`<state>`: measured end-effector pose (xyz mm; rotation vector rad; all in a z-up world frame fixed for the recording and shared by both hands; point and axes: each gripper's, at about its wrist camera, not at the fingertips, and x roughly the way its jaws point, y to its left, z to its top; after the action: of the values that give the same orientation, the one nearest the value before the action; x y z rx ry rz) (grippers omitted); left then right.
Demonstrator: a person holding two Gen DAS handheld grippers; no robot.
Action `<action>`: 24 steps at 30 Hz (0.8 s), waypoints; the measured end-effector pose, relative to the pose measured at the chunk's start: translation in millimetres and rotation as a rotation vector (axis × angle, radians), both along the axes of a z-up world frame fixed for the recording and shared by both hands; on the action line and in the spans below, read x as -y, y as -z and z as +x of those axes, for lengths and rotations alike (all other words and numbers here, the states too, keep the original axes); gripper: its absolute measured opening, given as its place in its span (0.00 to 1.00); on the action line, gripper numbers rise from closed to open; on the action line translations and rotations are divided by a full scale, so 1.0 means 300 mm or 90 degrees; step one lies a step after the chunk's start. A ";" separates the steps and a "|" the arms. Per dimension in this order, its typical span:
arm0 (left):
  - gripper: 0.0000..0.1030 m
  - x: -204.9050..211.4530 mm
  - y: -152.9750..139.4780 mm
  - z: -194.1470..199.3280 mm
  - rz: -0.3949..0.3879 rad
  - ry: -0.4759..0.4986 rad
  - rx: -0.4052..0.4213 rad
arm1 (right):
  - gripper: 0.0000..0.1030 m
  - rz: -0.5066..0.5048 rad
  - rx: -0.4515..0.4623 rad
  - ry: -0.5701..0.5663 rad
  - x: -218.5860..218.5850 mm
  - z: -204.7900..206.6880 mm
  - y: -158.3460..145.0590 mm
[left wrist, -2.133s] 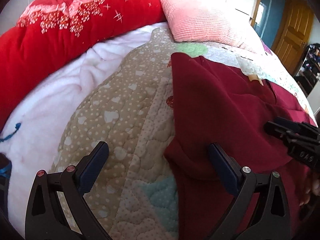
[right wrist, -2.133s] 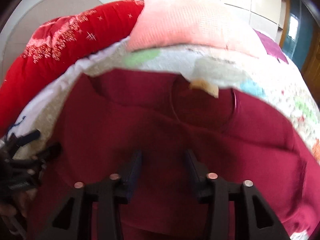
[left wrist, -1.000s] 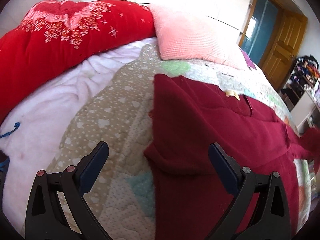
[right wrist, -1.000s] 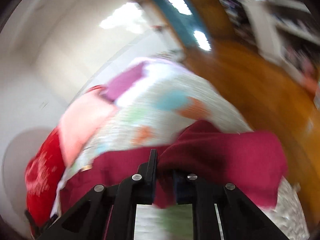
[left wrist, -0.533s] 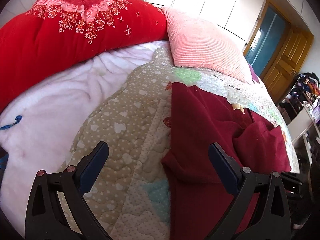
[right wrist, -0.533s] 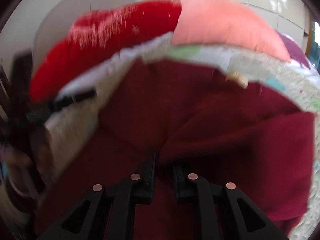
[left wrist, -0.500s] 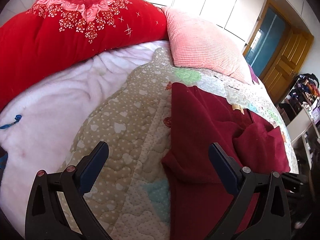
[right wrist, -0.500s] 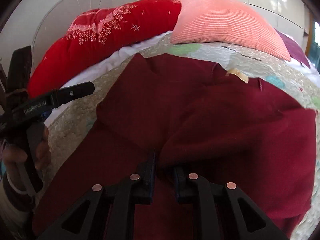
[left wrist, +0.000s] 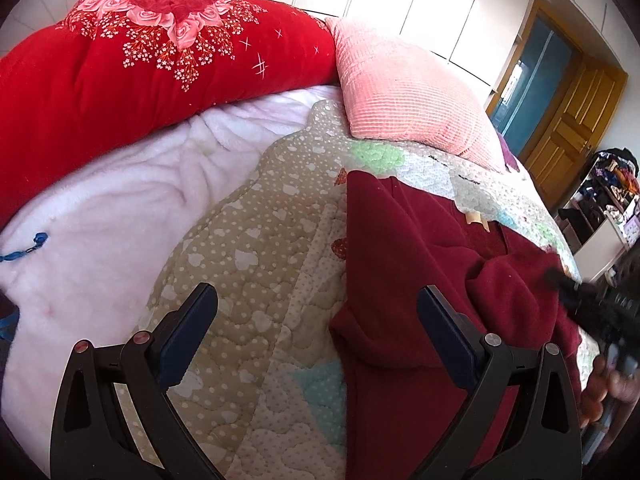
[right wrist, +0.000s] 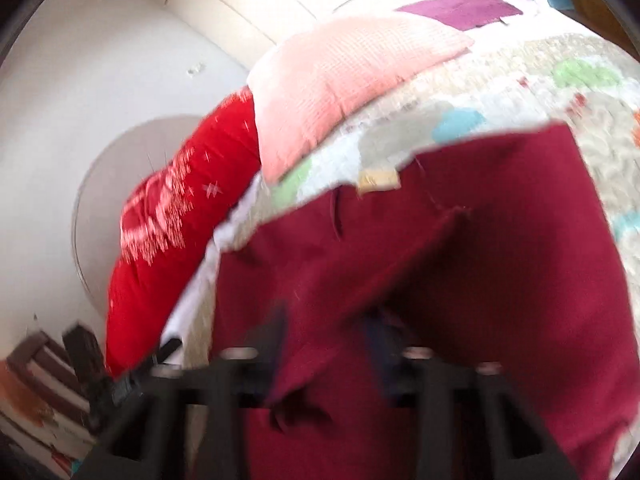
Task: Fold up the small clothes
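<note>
Two claws work over a maroon garment point(left wrist: 404, 264) on the quilt point(left wrist: 256, 248). The left claw point(left wrist: 316, 332) gapes wide, holding nothing. At 3 o'clock, the right claw point(right wrist: 324, 336) is opening, a cloth fold between its blurred fingers.

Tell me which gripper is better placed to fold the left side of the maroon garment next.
Left. The left gripper hangs wide open with that garment edge between its fingers. The right gripper is opening over cloth at the other side.

Blurred view. Right gripper point(right wrist: 326, 344) jaws opening, maroon garment point(right wrist: 460, 280) fold between them; garment lies on quilt point(right wrist: 520, 92), pink pillow point(right wrist: 340, 80) beyond.
</note>
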<state>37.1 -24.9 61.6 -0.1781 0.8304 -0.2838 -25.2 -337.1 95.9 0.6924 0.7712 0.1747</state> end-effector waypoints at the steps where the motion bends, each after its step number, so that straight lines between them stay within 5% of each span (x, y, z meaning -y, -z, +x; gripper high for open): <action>1: 0.97 -0.009 -0.003 0.001 -0.015 0.004 0.002 | 0.20 -0.011 0.021 -0.007 -0.020 0.012 -0.031; 4: 0.97 -0.041 -0.013 0.003 -0.071 0.012 0.003 | 0.20 -0.053 0.086 -0.117 -0.193 0.044 -0.117; 8: 0.97 -0.081 -0.006 0.021 -0.141 0.012 -0.027 | 0.20 -0.059 0.036 -0.256 -0.365 0.063 -0.070; 14: 0.97 -0.167 -0.003 0.032 -0.268 -0.017 -0.045 | 0.27 -0.081 0.010 -0.204 -0.257 -0.034 -0.043; 20: 0.97 -0.100 0.045 0.053 -0.175 -0.005 -0.088 | 0.39 -0.147 -0.003 -0.088 -0.032 -0.133 -0.064; 24: 0.97 -0.045 0.115 0.069 -0.111 0.007 -0.128 | 0.47 -0.260 -0.025 0.008 0.095 -0.148 -0.093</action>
<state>57.8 -11.3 27.1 -0.3693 1.0071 -0.3524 -69.7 -365.7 123.6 0.3144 0.8099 -0.0094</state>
